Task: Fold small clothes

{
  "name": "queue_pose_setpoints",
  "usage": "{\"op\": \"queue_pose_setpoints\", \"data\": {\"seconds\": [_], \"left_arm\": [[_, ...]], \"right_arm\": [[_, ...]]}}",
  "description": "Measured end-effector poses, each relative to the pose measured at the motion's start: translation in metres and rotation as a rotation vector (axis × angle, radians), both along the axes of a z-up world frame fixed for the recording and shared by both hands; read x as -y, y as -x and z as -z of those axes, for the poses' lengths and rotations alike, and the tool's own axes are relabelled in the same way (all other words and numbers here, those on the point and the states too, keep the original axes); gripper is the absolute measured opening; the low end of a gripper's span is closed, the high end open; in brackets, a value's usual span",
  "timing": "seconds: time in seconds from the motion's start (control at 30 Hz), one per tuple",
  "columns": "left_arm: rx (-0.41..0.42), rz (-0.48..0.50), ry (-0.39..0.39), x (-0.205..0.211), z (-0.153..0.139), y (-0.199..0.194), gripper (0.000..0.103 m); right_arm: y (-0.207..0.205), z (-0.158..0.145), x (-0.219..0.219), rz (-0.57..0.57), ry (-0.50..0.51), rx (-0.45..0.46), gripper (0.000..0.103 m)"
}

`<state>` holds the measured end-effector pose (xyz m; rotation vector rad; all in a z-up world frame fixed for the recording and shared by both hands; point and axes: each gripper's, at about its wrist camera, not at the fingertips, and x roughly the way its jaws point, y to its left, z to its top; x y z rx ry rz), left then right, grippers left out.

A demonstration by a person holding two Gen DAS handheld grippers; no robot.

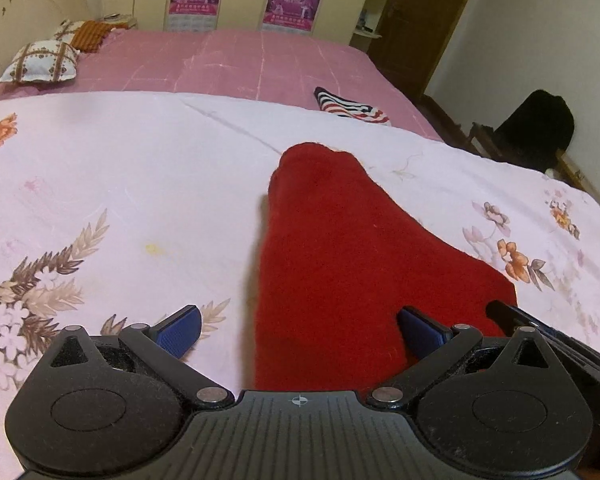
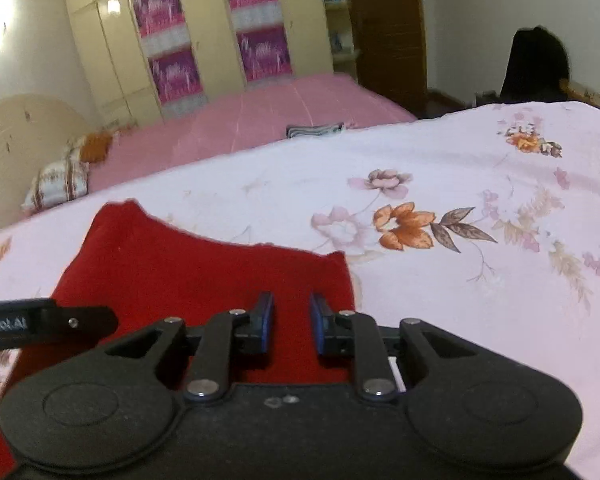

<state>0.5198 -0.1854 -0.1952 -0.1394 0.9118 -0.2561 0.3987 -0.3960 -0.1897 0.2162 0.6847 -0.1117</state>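
Observation:
A small red garment lies flat on the floral pink sheet, stretching away from me. My left gripper is wide open, low over the garment's near left edge; its right blue pad rests over the red cloth, its left pad over the sheet. In the right wrist view the red garment lies under my right gripper, whose blue pads stand a small gap apart with red cloth showing between them; they grip nothing. The left gripper's arm shows at that view's left.
A striped folded cloth lies beyond the sheet on the pink bedspread. Pillows sit by the headboard at far left. A dark chair stands off the bed's right side. Wardrobes line the back wall.

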Motion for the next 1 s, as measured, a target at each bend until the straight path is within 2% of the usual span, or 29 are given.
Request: {"op": "queue_pose_setpoints", "data": {"seconds": [0.37, 0.57, 0.67, 0.8, 0.9, 1.0], "left_arm": [[0.029, 0.008, -0.019, 0.004, 0.004, -0.003, 0.103], [0.036, 0.009, -0.039, 0.003, -0.007, 0.005, 0.103], [0.047, 0.004, -0.020, -0.006, -0.018, 0.016, 0.103], [0.092, 0.037, -0.014, -0.017, -0.032, 0.042, 0.103], [0.080, 0.047, -0.010, -0.021, -0.029, 0.055, 0.103], [0.064, 0.045, -0.011, -0.019, -0.018, 0.058, 0.103]], "right_arm": [[0.001, 0.001, 0.003, 0.010, -0.036, 0.029, 0.021], [-0.001, -0.002, 0.000, 0.004, -0.013, 0.011, 0.022], [0.000, -0.014, -0.001, -0.013, -0.011, -0.015, 0.024], [0.023, -0.038, -0.001, -0.034, -0.074, 0.026, 0.029], [0.046, -0.047, -0.011, -0.076, -0.039, 0.043, 0.029], [0.059, -0.035, -0.020, -0.100, 0.031, 0.011, 0.028]]}}
